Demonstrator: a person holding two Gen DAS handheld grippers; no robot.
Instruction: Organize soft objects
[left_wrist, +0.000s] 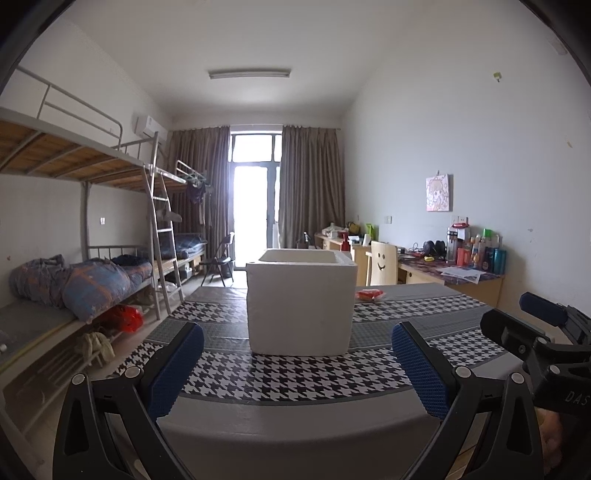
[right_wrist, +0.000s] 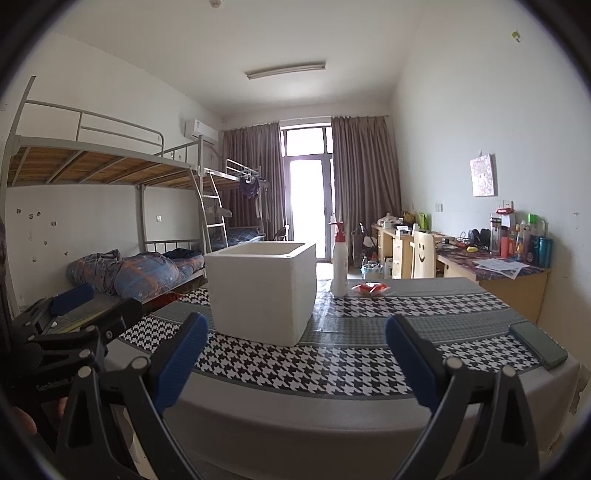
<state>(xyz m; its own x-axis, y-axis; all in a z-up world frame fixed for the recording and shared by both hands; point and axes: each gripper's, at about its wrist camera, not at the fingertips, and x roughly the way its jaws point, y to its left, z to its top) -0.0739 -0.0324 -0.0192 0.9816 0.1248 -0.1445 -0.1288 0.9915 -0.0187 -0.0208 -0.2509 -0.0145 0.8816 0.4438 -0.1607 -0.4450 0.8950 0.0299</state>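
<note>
With both my left gripper (left_wrist: 297, 363) and right gripper (right_wrist: 295, 354) wide and empty, nothing's visibly sorted; red packet (right_wrist: 370, 288) sits beside the box (right_wrist: 260, 291).

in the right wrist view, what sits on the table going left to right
white foam box → white bottle with a red pump top → small red and white packet → dark phone by the table's right edge
</note>
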